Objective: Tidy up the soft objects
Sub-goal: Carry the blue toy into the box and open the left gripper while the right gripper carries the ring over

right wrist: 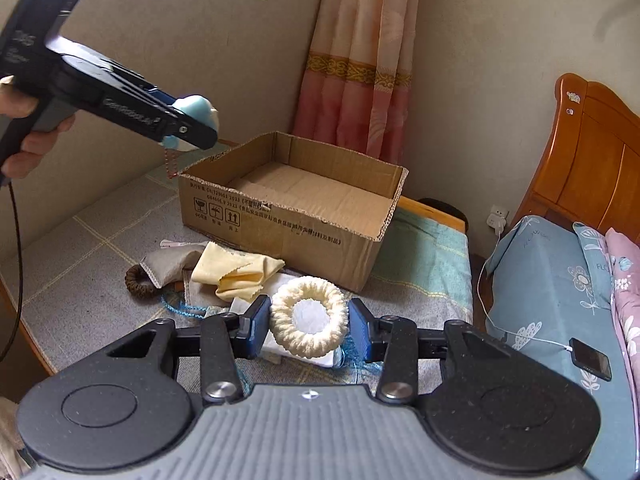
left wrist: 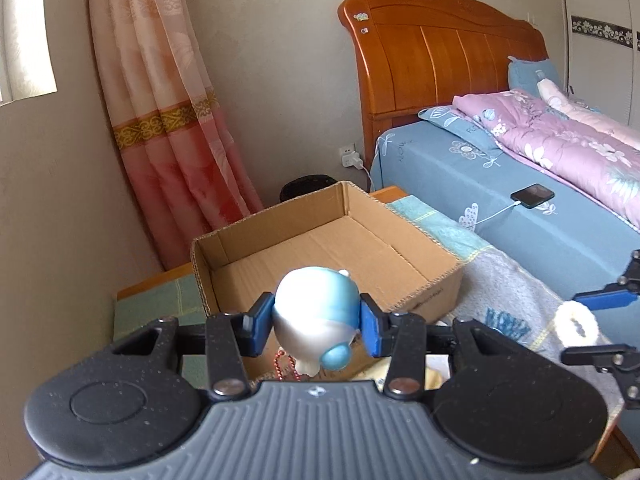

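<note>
Soft objects are only partly gathered: the cardboard box (right wrist: 296, 196), sitting toward the far edge of the blanket-covered low table (right wrist: 100, 240), shows a bare floor in both views, so by my reading nothing has gone in yet.

2 items are in hand. The left gripper (left wrist: 316, 320) has its blue pads pressed against the sides of a white-and-blue plush toy (left wrist: 316, 308) with a red bead chain hanging under it, held in the air just short of the box's near left corner. The right gripper (right wrist: 308, 326) is part-closed on a cream knitted ring (right wrist: 308, 316), lifted above the pile.

Left on the table, in front of the box's near wall: a yellow cloth (right wrist: 236, 270), a grey pouch (right wrist: 168, 262), a brown braided ring (right wrist: 138, 280), some white fabric (right wrist: 280, 350) and blue yarn (right wrist: 180, 308). I judge the work at an early stage, with both held items due for the box and at least 5 more to collect.
</note>
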`<state>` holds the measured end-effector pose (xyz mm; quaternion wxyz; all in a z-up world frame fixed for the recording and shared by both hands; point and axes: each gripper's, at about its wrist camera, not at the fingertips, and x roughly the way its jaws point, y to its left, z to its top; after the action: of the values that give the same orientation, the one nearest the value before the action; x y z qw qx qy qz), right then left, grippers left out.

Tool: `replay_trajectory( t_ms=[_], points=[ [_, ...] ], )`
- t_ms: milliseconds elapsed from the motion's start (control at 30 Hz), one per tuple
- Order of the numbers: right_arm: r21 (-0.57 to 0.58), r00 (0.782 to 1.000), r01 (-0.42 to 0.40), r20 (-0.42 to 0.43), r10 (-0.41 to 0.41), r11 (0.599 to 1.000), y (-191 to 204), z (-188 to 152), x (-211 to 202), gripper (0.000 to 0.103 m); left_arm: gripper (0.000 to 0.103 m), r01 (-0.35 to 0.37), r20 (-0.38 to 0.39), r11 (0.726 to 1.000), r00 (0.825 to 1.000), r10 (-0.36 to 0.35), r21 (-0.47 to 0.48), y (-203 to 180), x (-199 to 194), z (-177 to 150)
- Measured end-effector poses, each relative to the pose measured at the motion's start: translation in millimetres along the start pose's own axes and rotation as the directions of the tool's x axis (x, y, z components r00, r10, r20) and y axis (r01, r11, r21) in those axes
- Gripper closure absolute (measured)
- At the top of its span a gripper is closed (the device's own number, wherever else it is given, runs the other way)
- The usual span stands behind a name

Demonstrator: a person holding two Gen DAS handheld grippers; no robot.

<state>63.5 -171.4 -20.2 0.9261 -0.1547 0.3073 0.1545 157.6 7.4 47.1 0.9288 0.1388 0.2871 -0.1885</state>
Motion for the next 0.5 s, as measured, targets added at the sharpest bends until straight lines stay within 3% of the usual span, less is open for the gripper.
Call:
replay_trajectory(
  t_ms=[200, 300, 333, 367, 433, 500],
  points=[
    [0.008, 1.000, 0.012, 0.013, -0.012, 1.000, -6.7, 10.1, 4.6, 0.056, 0.059, -0.050, -0.083, 0.998, 0.995, 0.047, -0.024, 24.5, 66.7, 21.5],
    [0.009, 1.000, 0.018, 0.014, -0.018, 1.000, -9.0, 13.5, 6.7, 0.056, 0.057, -0.067, -0.086, 0.997, 0.994, 0.063, -0.047, 32.8, 88.1, 27.3],
    [0.011, 1.000, 0.019, 0.015, -0.019, 1.000, -9.5, 14.5, 7.2, 0.056, 0.049, -0.080, -0.080, 0.995, 0.994, 0.075, -0.058, 35.0, 92.9, 28.2],
    [0.012, 1.000, 0.018, 0.015, -0.019, 1.000, -9.9, 15.2, 7.9, 0.056, 0.029, -0.091, -0.078, 0.994, 0.993, 0.086, -0.066, 37.3, 97.3, 28.9],
    [0.014, 1.000, 0.022, 0.013, -0.022, 1.000, -10.5, 16.8, 9.5, 0.056, 0.007, -0.143, -0.063, 0.987, 0.988, 0.139, -0.071, 39.1, 98.4, 28.3],
    [0.013, 1.000, 0.022, 0.012, -0.022, 1.000, -10.0, 18.1, 10.9, 0.056, 0.007, -0.142, -0.036, 0.988, 0.989, 0.140, -0.061, 38.5, 90.0, 26.2]
  ],
)
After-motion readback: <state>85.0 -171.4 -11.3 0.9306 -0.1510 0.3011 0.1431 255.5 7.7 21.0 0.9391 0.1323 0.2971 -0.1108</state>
